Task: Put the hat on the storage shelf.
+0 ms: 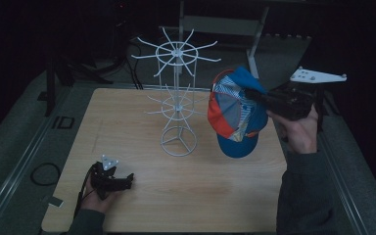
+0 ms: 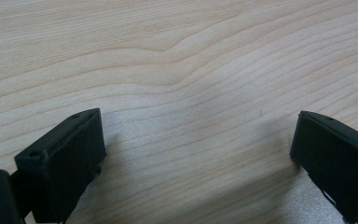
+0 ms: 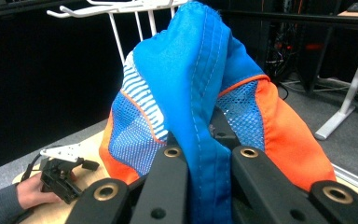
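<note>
A blue, orange and white mesh cap [image 1: 235, 115] hangs above the table's right side, just right of a white wire hook rack [image 1: 177, 93]. My right gripper [image 1: 254, 95] points left and is shut on the cap's blue crown; in the right gripper view the blue fabric [image 3: 200, 116] is pinched between the two black jaws. My left gripper [image 1: 127, 181] rests on the table near the front left edge, held by a hand. In the left gripper view its fingers [image 2: 65, 163] stand wide apart over bare wood, with nothing between them.
The light wooden table [image 1: 142, 200] sits inside a metal frame rail. A cable loop [image 1: 44, 174] lies on the grey floor at the left. Dark furniture legs stand behind the rack.
</note>
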Available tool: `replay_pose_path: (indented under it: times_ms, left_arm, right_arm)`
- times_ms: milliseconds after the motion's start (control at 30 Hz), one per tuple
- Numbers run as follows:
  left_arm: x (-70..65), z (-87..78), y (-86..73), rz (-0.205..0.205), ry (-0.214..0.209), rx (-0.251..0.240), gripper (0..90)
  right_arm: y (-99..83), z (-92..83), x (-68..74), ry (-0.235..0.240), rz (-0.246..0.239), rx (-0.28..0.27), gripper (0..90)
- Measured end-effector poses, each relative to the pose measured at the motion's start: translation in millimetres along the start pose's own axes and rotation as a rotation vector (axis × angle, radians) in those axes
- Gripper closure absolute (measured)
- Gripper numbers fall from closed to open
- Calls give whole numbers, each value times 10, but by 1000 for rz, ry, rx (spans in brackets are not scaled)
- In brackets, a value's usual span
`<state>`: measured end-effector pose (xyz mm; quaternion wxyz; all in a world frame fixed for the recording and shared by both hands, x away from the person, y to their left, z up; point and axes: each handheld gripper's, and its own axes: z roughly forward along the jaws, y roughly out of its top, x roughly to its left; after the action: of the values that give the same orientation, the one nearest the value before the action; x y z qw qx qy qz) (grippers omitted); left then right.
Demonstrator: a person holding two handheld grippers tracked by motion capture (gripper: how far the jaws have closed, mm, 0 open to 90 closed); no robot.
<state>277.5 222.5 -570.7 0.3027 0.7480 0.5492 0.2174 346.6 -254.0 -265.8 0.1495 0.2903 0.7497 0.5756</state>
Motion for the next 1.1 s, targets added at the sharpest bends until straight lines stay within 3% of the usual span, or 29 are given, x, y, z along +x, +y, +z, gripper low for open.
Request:
replay_pose_path:
  times_ms: [1100]
  left_arm:
    - [0, 0, 0, 0, 0, 0, 31]
  right_arm:
    - [121, -93, -30, 16, 2, -49, 879]
